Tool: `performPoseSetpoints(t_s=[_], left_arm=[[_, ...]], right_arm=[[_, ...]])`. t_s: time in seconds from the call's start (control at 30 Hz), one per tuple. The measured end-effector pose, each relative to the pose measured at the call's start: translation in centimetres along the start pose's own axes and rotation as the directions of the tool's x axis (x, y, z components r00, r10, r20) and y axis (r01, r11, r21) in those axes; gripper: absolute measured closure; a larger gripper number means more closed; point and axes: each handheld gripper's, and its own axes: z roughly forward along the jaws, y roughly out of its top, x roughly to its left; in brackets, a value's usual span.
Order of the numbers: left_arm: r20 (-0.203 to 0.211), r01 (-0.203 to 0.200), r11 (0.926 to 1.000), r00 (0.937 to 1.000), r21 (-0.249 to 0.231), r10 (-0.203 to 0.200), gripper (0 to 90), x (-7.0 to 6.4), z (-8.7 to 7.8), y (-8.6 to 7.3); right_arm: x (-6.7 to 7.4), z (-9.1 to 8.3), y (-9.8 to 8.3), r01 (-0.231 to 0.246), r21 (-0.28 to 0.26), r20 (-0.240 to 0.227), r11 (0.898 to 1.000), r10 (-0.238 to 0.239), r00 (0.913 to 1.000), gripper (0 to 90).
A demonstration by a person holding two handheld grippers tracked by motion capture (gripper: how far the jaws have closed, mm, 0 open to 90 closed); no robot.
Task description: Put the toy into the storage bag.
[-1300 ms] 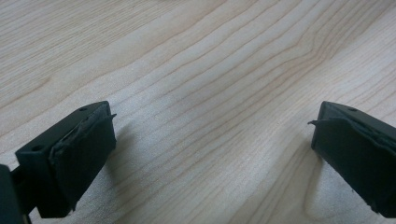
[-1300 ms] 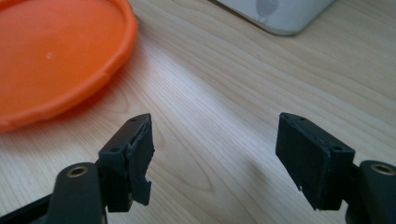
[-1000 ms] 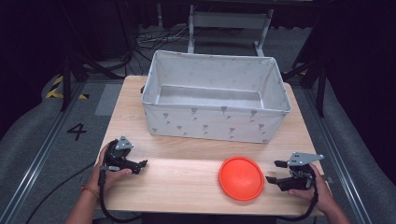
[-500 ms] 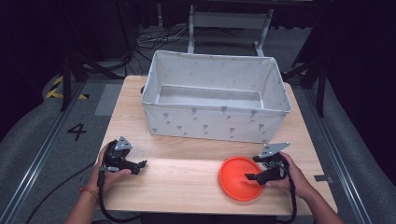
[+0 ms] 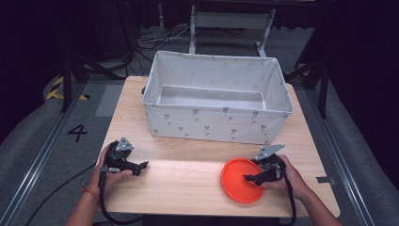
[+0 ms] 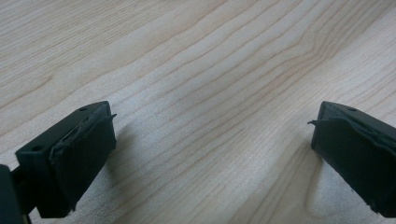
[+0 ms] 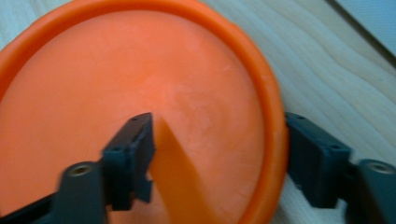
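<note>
The right gripper (image 5: 251, 178) has just come over the orange plate (image 5: 240, 181), its half-open jaws closing astride the rim without pinching, so grasping comes next.

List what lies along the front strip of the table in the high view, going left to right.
Left hand → left gripper, jaws open over bare wood → bare stretch of table → orange disc → right gripper, jaws astride the disc's rim → right hand.
</note>
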Motion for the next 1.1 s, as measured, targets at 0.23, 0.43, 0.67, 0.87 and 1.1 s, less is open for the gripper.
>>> performPoseSetpoints(t_s=[0.23,0.43,0.67,0.87,1.1], left_arm=[[-0.003,-0.005,1.0000,1.0000,-0.001,0.005,0.2,0.0,0.0,0.0],[0.001,0.001,1.0000,1.0000,0.001,-0.001,0.2,0.0,0.0,0.0],[0.001,0.001,1.0000,1.0000,0.001,-0.001,0.2,0.0,0.0,0.0],[0.001,0.001,1.0000,1.0000,0.001,-0.001,0.2,0.0,0.0,0.0],[-0.001,-0.001,1.0000,1.0000,0.001,0.001,0.2,0.0,0.0,0.0]], right_arm=[[-1.1,-0.2,-0.2,-0.049,-0.037,-0.050,0.998,0.047,0.9976,56.6],[-1.9,-0.3,-0.3,-0.089,-0.053,-0.099,0.995,0.084,0.9916,65.4],[-1.9,-1.5,0.1,-0.067,-0.088,-0.112,0.994,0.057,0.9921,73.8],[-1.2,-2.9,1.0,-0.016,-0.115,-0.098,0.993,0.004,0.9951,78.4],[0.1,-5.7,2.4,0.063,-0.158,-0.087,0.985,-0.077,0.9932,82.0]])
